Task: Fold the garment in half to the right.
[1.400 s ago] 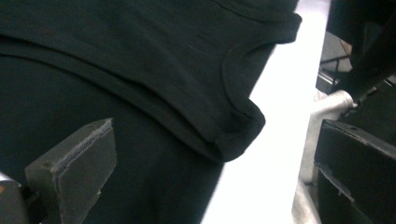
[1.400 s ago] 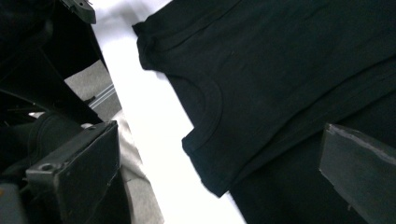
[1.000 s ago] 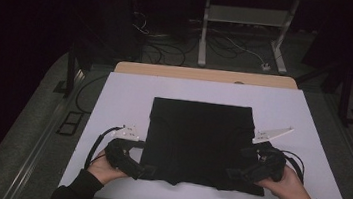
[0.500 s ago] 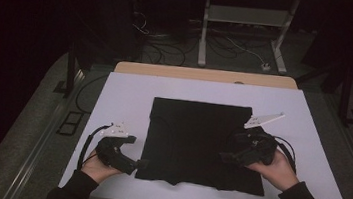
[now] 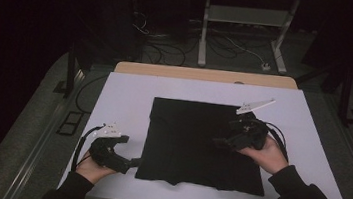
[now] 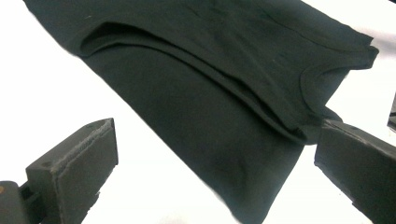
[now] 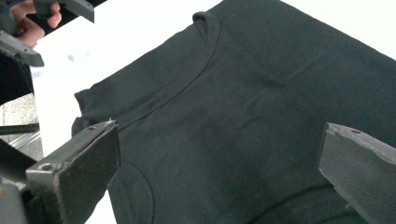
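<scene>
Lying flat: black shirt (image 5: 204, 145), folded to a near square, on the middle of the white worktop (image 5: 130, 94).
Shirt look: plain, dull black; its edges run roughly straight in the high view, the near edge a little uneven.
Left tool (image 5: 134, 162): at the shirt's near left corner, jaws spread; whether it touches the cloth I cannot tell from above.
Right tool (image 5: 217, 143): over the shirt's right part, jaws spread, with cloth between and below them.
High view adds: both hands, the whole outline of the shirt, a wooden strip (image 5: 207, 75) at the worktop's far edge, cables on the floor beyond.
Left tool view adds: the shirt (image 6: 210, 107) lies in layers, with a folded edge running across and a curved seam near one corner.
Right tool view adds: a round neckline seam on the shirt (image 7: 261, 107), and the other hand (image 7: 32, 21) farther off.
</scene>
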`<state>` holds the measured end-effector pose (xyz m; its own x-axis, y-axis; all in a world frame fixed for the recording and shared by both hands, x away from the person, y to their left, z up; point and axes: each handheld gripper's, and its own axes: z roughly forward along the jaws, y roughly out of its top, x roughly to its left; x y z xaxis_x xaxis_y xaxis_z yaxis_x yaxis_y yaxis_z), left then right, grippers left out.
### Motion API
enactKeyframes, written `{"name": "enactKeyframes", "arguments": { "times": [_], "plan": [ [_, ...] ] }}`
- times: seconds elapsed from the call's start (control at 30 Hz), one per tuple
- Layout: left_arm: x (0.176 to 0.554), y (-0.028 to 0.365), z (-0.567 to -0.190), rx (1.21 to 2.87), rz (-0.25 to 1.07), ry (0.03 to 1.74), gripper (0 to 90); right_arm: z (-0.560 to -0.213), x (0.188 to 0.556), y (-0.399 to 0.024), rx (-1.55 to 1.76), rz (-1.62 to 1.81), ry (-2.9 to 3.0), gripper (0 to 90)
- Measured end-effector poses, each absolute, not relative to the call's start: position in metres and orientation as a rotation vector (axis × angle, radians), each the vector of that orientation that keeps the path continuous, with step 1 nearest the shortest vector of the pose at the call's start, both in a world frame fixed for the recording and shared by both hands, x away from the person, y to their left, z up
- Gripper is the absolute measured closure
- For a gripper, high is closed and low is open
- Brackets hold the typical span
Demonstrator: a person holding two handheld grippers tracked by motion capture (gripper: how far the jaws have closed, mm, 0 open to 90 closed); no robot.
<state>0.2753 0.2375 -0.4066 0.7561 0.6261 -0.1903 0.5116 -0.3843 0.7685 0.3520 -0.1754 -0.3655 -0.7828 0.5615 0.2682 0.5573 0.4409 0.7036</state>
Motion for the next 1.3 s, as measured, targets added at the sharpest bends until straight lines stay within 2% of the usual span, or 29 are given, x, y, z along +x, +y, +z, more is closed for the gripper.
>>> {"name": "enactKeyframes", "arguments": {
  "times": [0.8, 1.3],
  "plan": [
    [0.265, 0.245, -0.422, 2.134, 0.176, 0.843, 0.0, -0.355, 0.41, -0.126, 0.972, 1.247, 2.68, 0.0],
    [0.265, 0.23, -0.434, 2.2, 0.128, 0.79, 0.0, -0.35, 0.438, -0.096, 0.959, 1.217, 2.676, 0.0]
  ]
}}
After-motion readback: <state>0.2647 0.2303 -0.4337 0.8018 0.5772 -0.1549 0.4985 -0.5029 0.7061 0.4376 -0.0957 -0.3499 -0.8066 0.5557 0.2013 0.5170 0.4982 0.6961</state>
